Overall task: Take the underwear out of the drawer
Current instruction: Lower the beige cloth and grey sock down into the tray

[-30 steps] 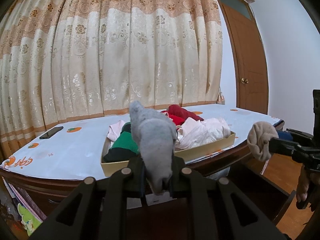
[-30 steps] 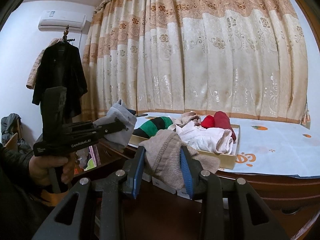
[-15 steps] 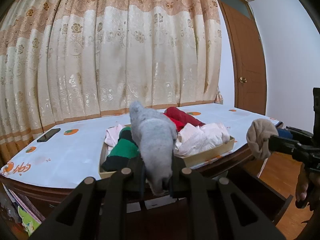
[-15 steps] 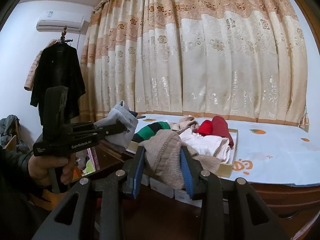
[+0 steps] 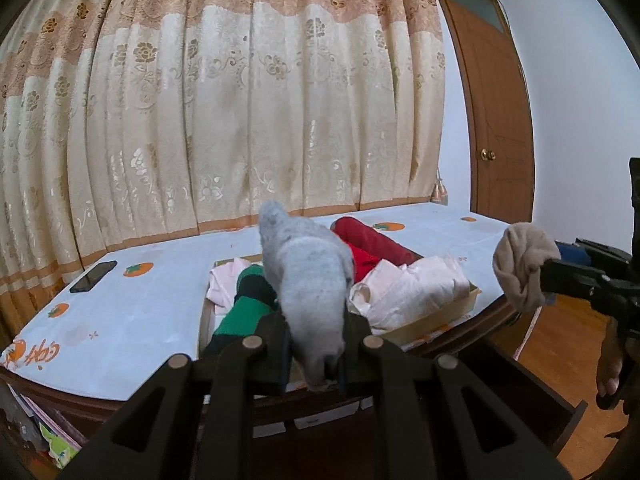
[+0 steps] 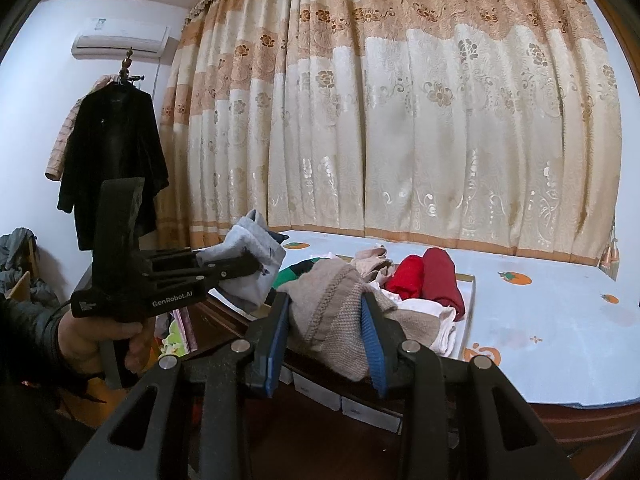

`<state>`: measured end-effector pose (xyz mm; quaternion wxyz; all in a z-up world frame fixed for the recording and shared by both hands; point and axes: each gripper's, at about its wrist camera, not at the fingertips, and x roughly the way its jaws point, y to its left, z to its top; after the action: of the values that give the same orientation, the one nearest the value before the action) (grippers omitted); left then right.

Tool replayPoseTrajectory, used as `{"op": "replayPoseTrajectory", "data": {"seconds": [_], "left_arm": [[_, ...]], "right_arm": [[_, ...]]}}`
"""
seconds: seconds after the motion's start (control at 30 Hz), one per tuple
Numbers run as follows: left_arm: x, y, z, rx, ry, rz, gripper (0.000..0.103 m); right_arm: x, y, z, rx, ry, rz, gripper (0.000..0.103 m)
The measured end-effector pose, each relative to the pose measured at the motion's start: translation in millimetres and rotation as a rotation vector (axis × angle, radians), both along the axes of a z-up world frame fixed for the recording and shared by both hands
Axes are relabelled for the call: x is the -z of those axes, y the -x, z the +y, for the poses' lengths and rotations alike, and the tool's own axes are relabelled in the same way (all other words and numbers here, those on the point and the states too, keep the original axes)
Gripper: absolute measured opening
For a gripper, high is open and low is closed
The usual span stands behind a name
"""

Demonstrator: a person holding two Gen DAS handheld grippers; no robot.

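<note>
My left gripper (image 5: 316,340) is shut on a grey garment (image 5: 308,280) that sticks up between its fingers. In the right wrist view the same gripper (image 6: 244,266) is seen from the side in a person's hand, with the grey garment (image 6: 256,268) bulging out of it. My right gripper (image 6: 323,320) is shut on a beige knitted garment (image 6: 332,304), pinched between blue pads (image 6: 276,320). It appears at the right of the left wrist view (image 5: 550,276) with the beige bundle (image 5: 520,268). Both hang in front of the table, above a dark wooden drawer (image 5: 560,408).
A shallow cardboard box (image 5: 444,318) on the white tablecloth (image 5: 140,304) holds red, white, pink and green-black clothes. A phone (image 5: 94,276) lies at the far left of the table. A curtain hangs behind, a door (image 5: 500,120) stands right, a coat stand (image 6: 112,160) left.
Both grippers have risen a little with their garments still clamped. The table and box sit lower in both views than before.
</note>
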<state>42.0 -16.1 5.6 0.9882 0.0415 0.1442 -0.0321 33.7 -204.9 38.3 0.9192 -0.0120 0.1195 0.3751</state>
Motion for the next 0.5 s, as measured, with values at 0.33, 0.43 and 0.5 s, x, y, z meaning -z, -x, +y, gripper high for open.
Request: {"op": "replayPoseTrajectory", "data": {"seconds": [0.33,0.43,0.5], "left_arm": [[-13.0,-11.0,-1.8,0.015,-0.009,0.0,0.014],[-15.3,-16.8,-1.4,0.021,-0.006,0.008,0.014],[-17.9,-21.4,-1.6,0.02,-0.007,0.013,0.014]], "right_arm": [[-10.7,-10.7,4.5,-0.002,0.02,0.001,0.038],[-11.5,-12.1,4.5,0.0,0.02,0.002,0.038],[-13.6,-15.9,5.2,0.003,0.021,0.007,0.038]]}}
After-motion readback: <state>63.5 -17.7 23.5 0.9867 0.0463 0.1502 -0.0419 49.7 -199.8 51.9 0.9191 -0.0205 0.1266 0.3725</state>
